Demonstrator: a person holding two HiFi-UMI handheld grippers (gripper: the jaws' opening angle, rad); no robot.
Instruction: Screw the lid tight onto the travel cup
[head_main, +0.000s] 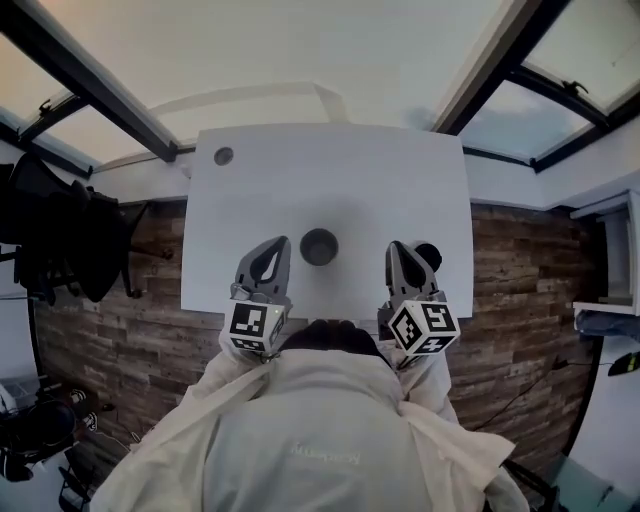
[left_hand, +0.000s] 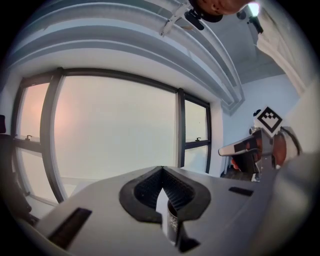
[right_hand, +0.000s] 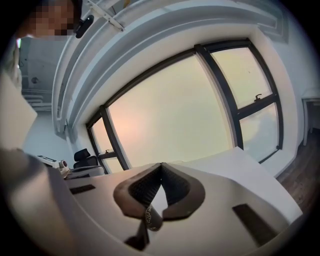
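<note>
Head view: white table (head_main: 400, 180) on wood-plank floor (head_main: 520, 290). Travel cup (head_main: 319, 246) upright near table's near edge, approx. centre, seen from above as dark round opening; no lid on it. Stands between the two grippers, touching neither.

Left gripper (head_main: 274, 244) held over near edge, just left of cup. Jaws pressed together, tips meeting, nothing pinched (confirmed in left gripper view). Dark cylindrical shape visible through gap behind the tips; cannot tell what it is.

Right gripper (head_main: 398, 247) over near edge, right of cup. Jaws likewise pressed together at tips, nothing between pads. Both grippers pointing away from the person, slightly downward.

Black rounded object (head_main: 430, 256) on table just beside right gripper, far side, partly hidden by it; prob. the lid, not certain.

Small dark round spot (head_main: 223, 156) at far-left corner of table, well apart from cup.

Light jacket (head_main: 320, 430) of the person filling the bottom of the head view.
</note>
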